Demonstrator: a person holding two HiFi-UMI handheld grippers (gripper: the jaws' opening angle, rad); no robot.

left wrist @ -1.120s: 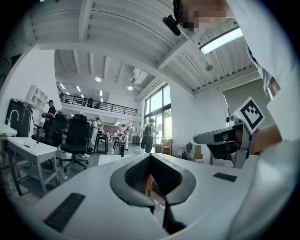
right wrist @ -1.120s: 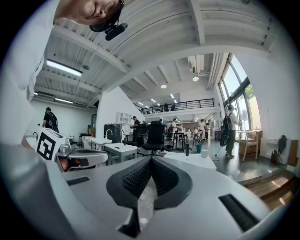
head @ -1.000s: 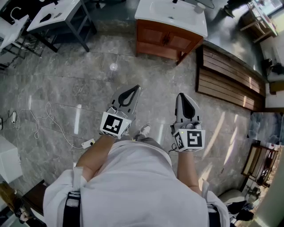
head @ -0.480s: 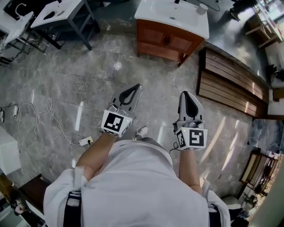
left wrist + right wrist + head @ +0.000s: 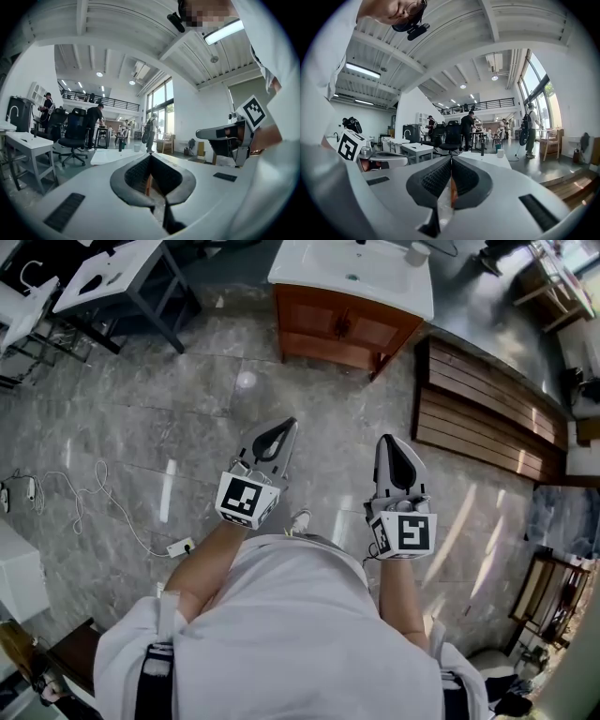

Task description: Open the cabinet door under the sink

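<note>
Grey marble floor (image 5: 187,418) lies between us and the cabinet (image 5: 347,327) under the sink (image 5: 352,268) at its far edge. Our left gripper (image 5: 281,426) and right gripper (image 5: 388,441) are both closed, empty. Arriving like that, we'd likely bump the door (image 5: 317,320), not hook it.

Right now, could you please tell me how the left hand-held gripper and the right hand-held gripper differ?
In the head view the left hand-held gripper slants toward the upper right, while the right hand-held gripper points almost straight up the picture. The left marker cube shows a different square pattern from the right marker cube. Both are shut with nothing between the jaws, and both are far short of the closed cabinet door.
</note>
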